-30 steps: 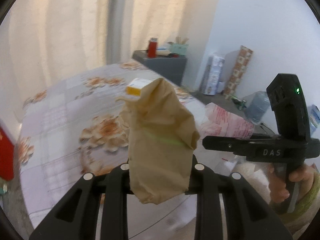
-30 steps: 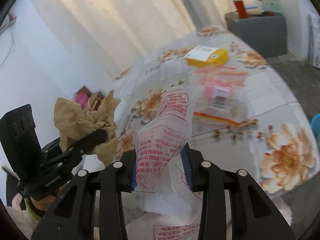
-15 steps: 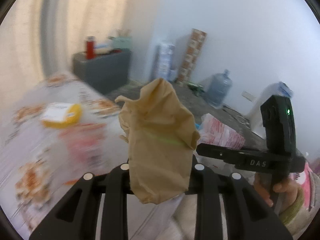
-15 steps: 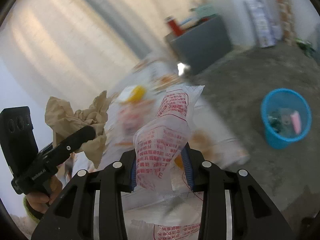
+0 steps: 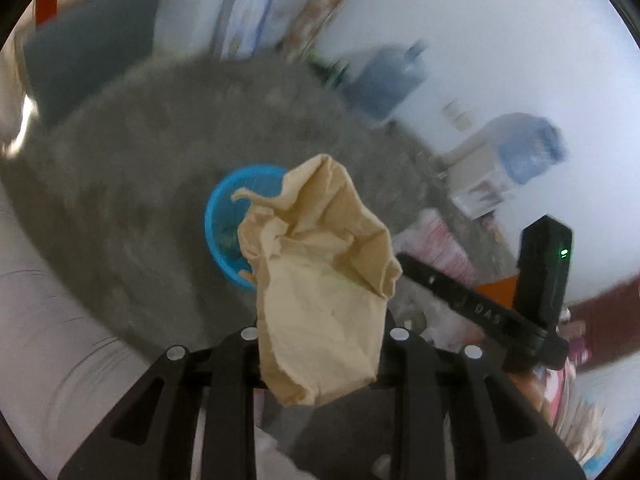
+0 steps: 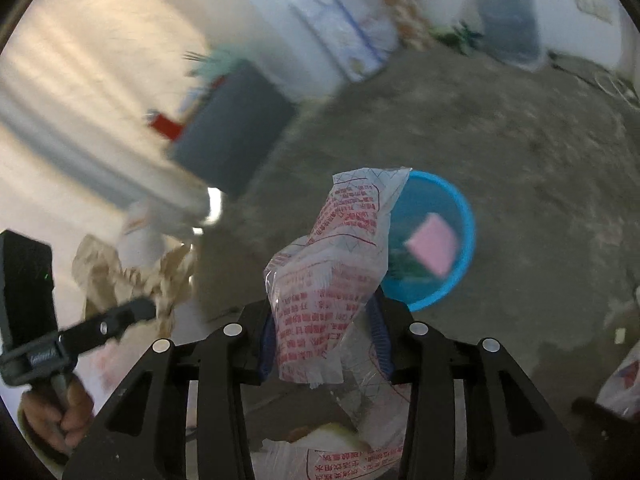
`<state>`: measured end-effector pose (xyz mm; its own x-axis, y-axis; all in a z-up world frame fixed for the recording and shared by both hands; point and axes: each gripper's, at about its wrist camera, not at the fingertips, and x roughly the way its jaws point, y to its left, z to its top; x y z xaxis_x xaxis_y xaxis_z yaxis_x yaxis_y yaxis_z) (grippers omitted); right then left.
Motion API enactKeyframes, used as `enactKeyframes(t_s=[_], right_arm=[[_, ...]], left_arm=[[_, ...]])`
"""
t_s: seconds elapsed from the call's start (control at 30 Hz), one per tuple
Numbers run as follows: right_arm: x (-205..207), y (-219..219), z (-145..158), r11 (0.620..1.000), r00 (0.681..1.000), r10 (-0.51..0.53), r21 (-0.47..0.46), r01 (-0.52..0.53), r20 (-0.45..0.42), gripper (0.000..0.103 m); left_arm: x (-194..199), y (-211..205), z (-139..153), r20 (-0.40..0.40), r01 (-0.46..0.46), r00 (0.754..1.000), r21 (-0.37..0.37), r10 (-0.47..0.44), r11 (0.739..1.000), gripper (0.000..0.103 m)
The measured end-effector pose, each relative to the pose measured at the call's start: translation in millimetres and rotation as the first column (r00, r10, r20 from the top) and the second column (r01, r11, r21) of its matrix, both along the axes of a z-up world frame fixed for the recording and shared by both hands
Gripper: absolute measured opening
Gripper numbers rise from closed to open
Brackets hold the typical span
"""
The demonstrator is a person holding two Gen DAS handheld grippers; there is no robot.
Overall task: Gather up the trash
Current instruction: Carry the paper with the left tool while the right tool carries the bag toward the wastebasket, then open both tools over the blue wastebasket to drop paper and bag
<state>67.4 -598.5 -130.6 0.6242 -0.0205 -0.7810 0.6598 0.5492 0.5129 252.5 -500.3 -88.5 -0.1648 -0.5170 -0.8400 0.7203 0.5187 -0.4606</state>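
Note:
My left gripper point(image 5: 320, 332) is shut on a crumpled brown paper bag point(image 5: 320, 280) that stands up between its fingers. My right gripper point(image 6: 324, 332) is shut on a clear plastic wrapper with red print point(image 6: 336, 276). A blue round bin point(image 6: 436, 240) stands on the grey floor just beyond the wrapper, with a pink piece point(image 6: 432, 248) and other scraps inside. In the left wrist view the bin point(image 5: 224, 220) is partly hidden behind the paper bag. The right gripper shows at the right of the left wrist view point(image 5: 412, 264); the left gripper with the bag shows at the left of the right wrist view point(image 6: 140, 308).
A dark grey cabinet point(image 6: 236, 128) stands by the curtain. Large water bottles point(image 6: 508, 16) and cartons point(image 6: 344, 36) line the white wall. The table edge point(image 6: 176, 200) lies to the left. More printed wrappers point(image 6: 340, 456) lie below my right gripper.
Both grippers have swung away from the flowered table to the right and down toward the floor. The blue bin is now in front of both, closer than before. Both still hold their trash.

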Motion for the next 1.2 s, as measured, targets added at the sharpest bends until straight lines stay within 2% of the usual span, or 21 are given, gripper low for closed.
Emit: enactKeyframes(t_s=[0.17,0.3,0.33,0.43,0.5,0.57,0.67,0.87,1.07,1.2], right_arm=[[34.3,-69.0,-73.1,0.991,0.993,-0.027,0.126,0.042,-0.112,0.042],[70.6,-100.8,-113.8,0.987,0.987,-0.014,0.155,0.039,-0.158,0.047],[72.1,-102.3,-118.4,0.988,0.987,-0.009,0.153,0.034,-0.163,0.052],[86.6,-110.7,-141.0,0.989,0.982,0.001,0.147,0.027,-0.189,0.067],[95.0,-114.2,-154.3,0.990,0.977,0.004,0.139,0.026,-0.211,0.071],[97.1,-114.1,-160.3,0.993,0.972,0.003,0.118,0.026,-0.237,0.073],[94.0,-111.7,-154.2,0.996,0.974,-0.001,0.086,0.021,-0.226,0.080],[78.4,-110.7,-130.6,1.000,0.979,-0.010,0.020,0.015,-0.203,0.081],[66.7,-112.8,-99.7,1.000,0.992,-0.002,0.016,0.004,-0.129,0.088],[74.5,-111.0,-108.7,0.997,0.992,0.016,0.079,-0.006,-0.129,0.092]], left_arm=[[23.0,-67.7,-76.9,-0.123,-0.044,0.990,0.142,0.061,0.989,0.025],[46.4,-99.2,-128.4,-0.193,-0.090,0.972,0.233,0.137,0.968,0.028],[52.2,-108.0,-143.3,-0.210,-0.096,0.966,0.253,0.152,0.963,0.030],[58.6,-121.6,-167.2,-0.217,-0.090,0.963,0.296,0.159,0.951,0.049],[62.2,-129.4,-180.4,-0.212,-0.098,0.962,0.312,0.170,0.945,0.069],[65.9,-129.2,-185.7,-0.213,-0.112,0.959,0.319,0.187,0.941,0.076],[71.9,-122.5,-186.4,-0.252,-0.135,0.943,0.303,0.216,0.943,0.081],[70.9,-111.4,-169.3,-0.277,-0.167,0.930,0.265,0.241,0.950,0.082],[70.7,-94.6,-116.8,-0.285,-0.209,0.923,0.187,0.256,0.960,0.082],[67.1,-78.5,-83.5,-0.289,-0.213,0.925,0.140,0.246,0.967,0.082]])
